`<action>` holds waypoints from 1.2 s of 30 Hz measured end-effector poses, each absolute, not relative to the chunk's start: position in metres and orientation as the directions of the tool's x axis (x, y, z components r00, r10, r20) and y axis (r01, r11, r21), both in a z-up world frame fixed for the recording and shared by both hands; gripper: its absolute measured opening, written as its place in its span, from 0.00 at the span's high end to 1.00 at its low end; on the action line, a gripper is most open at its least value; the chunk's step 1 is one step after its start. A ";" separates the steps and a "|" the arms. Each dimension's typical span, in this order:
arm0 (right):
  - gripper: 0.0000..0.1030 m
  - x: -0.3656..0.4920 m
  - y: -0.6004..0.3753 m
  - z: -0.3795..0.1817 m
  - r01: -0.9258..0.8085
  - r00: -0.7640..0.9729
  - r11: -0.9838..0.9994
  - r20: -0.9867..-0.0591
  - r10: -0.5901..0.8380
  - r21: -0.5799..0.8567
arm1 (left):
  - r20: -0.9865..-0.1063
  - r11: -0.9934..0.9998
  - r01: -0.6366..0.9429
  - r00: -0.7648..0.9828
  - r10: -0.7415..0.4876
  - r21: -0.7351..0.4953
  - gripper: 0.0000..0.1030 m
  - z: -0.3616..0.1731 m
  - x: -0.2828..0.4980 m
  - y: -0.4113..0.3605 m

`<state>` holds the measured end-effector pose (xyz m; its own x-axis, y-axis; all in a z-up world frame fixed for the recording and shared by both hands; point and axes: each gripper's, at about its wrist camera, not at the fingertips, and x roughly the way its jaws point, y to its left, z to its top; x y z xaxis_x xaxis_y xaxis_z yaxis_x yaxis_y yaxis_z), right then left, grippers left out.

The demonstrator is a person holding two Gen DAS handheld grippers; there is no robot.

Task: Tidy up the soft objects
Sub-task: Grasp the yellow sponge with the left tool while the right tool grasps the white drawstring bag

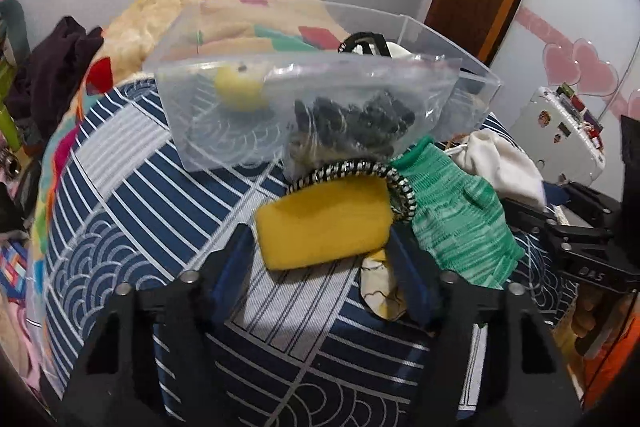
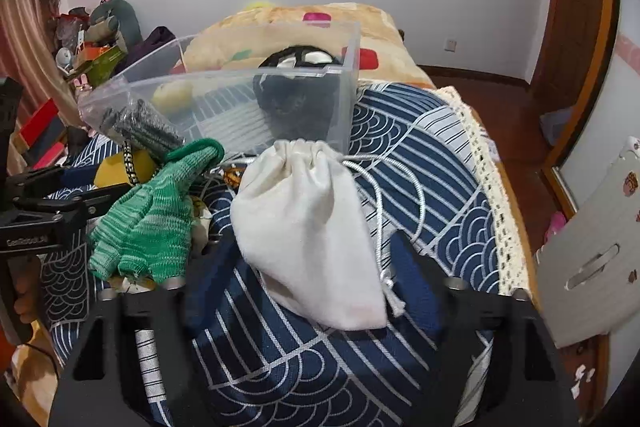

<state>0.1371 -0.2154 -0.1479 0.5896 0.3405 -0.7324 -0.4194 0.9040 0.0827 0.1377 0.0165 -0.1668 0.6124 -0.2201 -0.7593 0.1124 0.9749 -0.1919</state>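
Observation:
A yellow sponge (image 1: 324, 223) lies on the blue patterned bedspread (image 1: 132, 211). My left gripper (image 1: 324, 251) straddles it, and both blue pads meet its short sides. A striped band (image 1: 360, 167) curls over the sponge's far edge, and a green knit glove (image 1: 452, 215) lies to its right. In the right wrist view a white drawstring pouch (image 2: 308, 239) lies between the fingers of my right gripper (image 2: 316, 267); a gap with cord shows at the right pad. Behind stands a clear bin (image 2: 348, 107) with a yellow ball (image 1: 240, 89) and a dark item (image 2: 296, 95) inside.
A clear zip bag of dark pieces (image 1: 360, 123) leans on the bin's front wall. A beige blanket (image 2: 280, 23) lies beyond the bin. A white case (image 2: 592, 267) stands off the bed's right edge, over the brown floor. Clutter (image 2: 92, 55) piles up at far left.

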 end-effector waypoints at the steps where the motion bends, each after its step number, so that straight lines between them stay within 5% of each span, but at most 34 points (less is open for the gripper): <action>1: 0.48 0.139 -0.215 -0.150 -0.425 0.578 0.901 -0.739 0.347 0.091 | -0.755 0.974 0.120 0.616 -0.225 -0.193 0.40 -0.167 0.136 0.017; 4: 0.64 0.138 -0.213 -0.154 -0.436 0.561 0.895 -0.748 0.356 0.099 | -0.745 0.974 0.148 0.627 -0.227 -0.173 0.42 -0.165 0.130 0.017; 10: 0.75 0.129 -0.216 -0.143 -0.446 0.580 0.888 -0.721 0.380 0.109 | -0.742 0.976 0.154 0.634 -0.217 -0.153 0.43 -0.157 0.114 0.024; 24: 0.77 0.107 -0.210 -0.093 -0.500 0.653 0.854 -0.585 0.481 0.144 | -0.758 0.964 0.236 0.605 -0.245 -0.123 0.44 -0.139 0.099 0.019; 36: 0.77 0.104 -0.169 -0.087 -0.633 0.550 0.733 -0.522 0.652 0.249 | -0.732 0.930 0.332 0.594 -0.334 -0.156 0.44 -0.123 0.107 -0.016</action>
